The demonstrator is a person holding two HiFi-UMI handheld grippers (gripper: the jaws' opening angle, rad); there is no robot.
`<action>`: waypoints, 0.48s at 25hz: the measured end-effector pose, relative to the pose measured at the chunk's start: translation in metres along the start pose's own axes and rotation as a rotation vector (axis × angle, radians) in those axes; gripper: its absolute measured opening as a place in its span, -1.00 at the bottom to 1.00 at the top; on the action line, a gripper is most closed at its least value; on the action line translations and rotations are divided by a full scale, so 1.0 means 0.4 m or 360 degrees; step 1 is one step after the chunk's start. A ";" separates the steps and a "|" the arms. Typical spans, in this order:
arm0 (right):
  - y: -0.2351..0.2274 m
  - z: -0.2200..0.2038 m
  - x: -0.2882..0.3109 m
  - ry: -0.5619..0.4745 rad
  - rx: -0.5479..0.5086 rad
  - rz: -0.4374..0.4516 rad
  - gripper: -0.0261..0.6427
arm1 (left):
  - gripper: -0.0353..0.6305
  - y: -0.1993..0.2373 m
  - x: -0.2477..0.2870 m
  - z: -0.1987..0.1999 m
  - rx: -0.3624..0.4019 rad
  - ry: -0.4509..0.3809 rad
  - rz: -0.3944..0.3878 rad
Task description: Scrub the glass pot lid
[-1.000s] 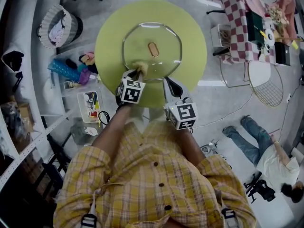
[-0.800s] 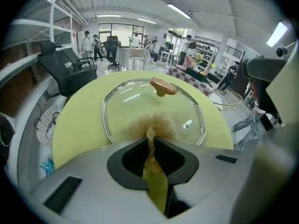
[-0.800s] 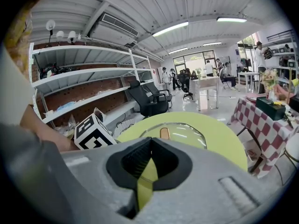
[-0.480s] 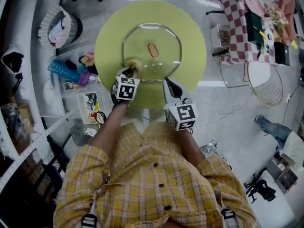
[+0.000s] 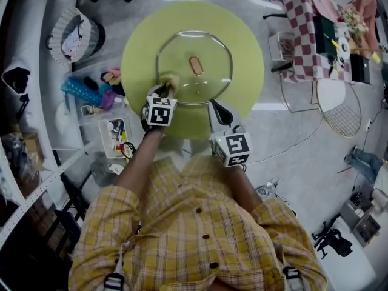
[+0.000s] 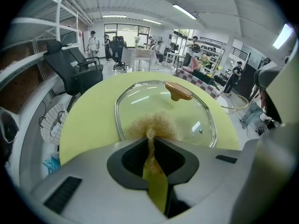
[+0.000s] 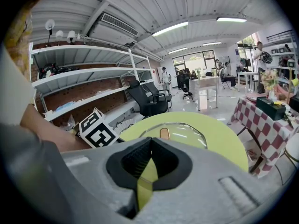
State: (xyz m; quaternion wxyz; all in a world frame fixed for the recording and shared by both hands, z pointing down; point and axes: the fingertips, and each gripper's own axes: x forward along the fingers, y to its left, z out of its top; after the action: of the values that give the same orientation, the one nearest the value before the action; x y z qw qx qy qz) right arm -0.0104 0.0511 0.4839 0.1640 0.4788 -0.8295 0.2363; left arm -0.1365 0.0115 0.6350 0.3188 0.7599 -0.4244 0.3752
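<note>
- The glass pot lid [image 5: 209, 52] lies dome-up in the middle of the round yellow-green worktop [image 5: 245, 38], with its oval knob [image 5: 196, 64] at the centre.
- Your left tongs [image 6: 150, 143] are pinching a thin tuft of the tan, wiry scrubber [image 6: 152, 124]. The wad sits on the glass just inside the metal rim [image 6: 117, 121], at the lid's near-left edge.
- Your right tongs [image 7: 149, 164] are pressed together with nothing between them. They sit just beside the lid's near-right rim, and you cannot tell from here whether they touch it.
- Treat the lid as stiff, fairly heavy and brittle. It will not flex under the scrubber, but a knock on the rim could chip it.
- Nothing pins the lid down, and the worktop looks smooth, so a sideways stroke will probably make it skate.
- The knob is the one real place to take hold, because the dome is slick and the rim is thin. Judge whether to clamp the knob with your right tongs or brace them against the near rim.
- The scrubber is soft and springy and is held only by a narrow strand. A hard drag may pull it free, so press moderately.
</note>
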 end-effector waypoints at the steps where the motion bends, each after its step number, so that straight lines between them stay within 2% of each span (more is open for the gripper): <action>1: 0.000 0.000 0.001 0.0000 0.0000 0.0001 -0.93 | -0.76 0.001 0.000 0.002 -0.0006 -0.0001 0.0001; 12: 0.004 0.003 0.004 0.0000 -0.0006 -0.0003 -0.93 | -0.76 0.027 0.008 0.005 -0.0053 -0.0014 0.0024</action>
State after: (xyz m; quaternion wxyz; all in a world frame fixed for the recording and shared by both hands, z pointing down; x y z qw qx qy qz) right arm -0.0125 0.0498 0.4833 0.1651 0.4793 -0.8295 0.2345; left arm -0.1442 0.0040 0.6383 0.3268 0.7528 -0.4377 0.3672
